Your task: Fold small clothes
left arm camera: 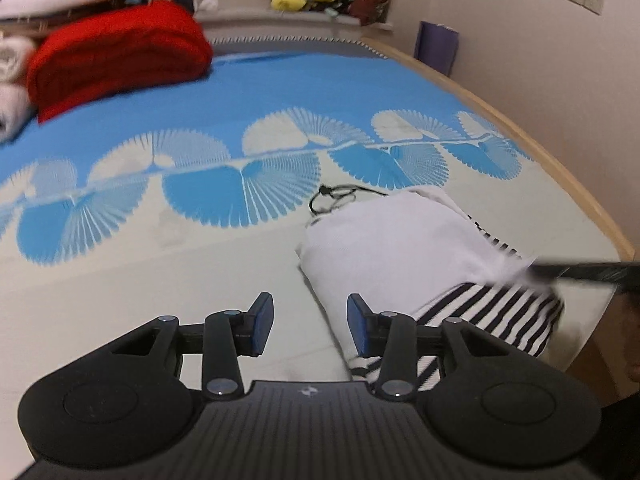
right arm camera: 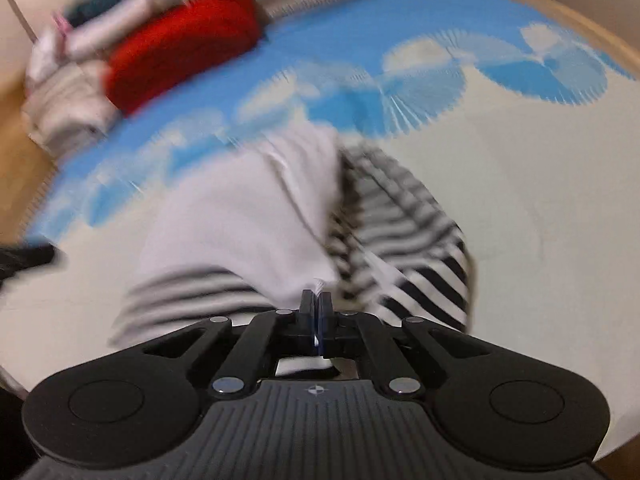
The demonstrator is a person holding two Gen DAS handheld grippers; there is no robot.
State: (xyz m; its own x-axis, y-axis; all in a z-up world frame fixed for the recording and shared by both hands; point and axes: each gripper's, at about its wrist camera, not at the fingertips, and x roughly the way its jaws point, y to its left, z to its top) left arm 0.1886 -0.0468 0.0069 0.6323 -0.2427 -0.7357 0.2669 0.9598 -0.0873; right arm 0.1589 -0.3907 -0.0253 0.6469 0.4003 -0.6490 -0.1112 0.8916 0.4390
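A small garment, white [left arm camera: 394, 240] with black-and-white stripes, lies on the bed at the right in the left wrist view. My left gripper [left arm camera: 310, 326] is open and empty, just left of the garment's near edge. In the right wrist view, which is blurred by motion, my right gripper [right arm camera: 317, 304] is shut on the white edge of the garment [right arm camera: 248, 220]. The striped part [right arm camera: 416, 256] lies to the right. The right gripper shows as a dark bar [left arm camera: 588, 270] at the garment's right edge.
The bed has a blue and cream fan-pattern cover [left arm camera: 240, 92]. A red folded blanket [left arm camera: 116, 52] and rolled towels [left arm camera: 12, 80] sit at the far left. A black cord [left arm camera: 332, 200] lies beyond the garment. A wooden bed edge [left arm camera: 560, 172] runs along the right.
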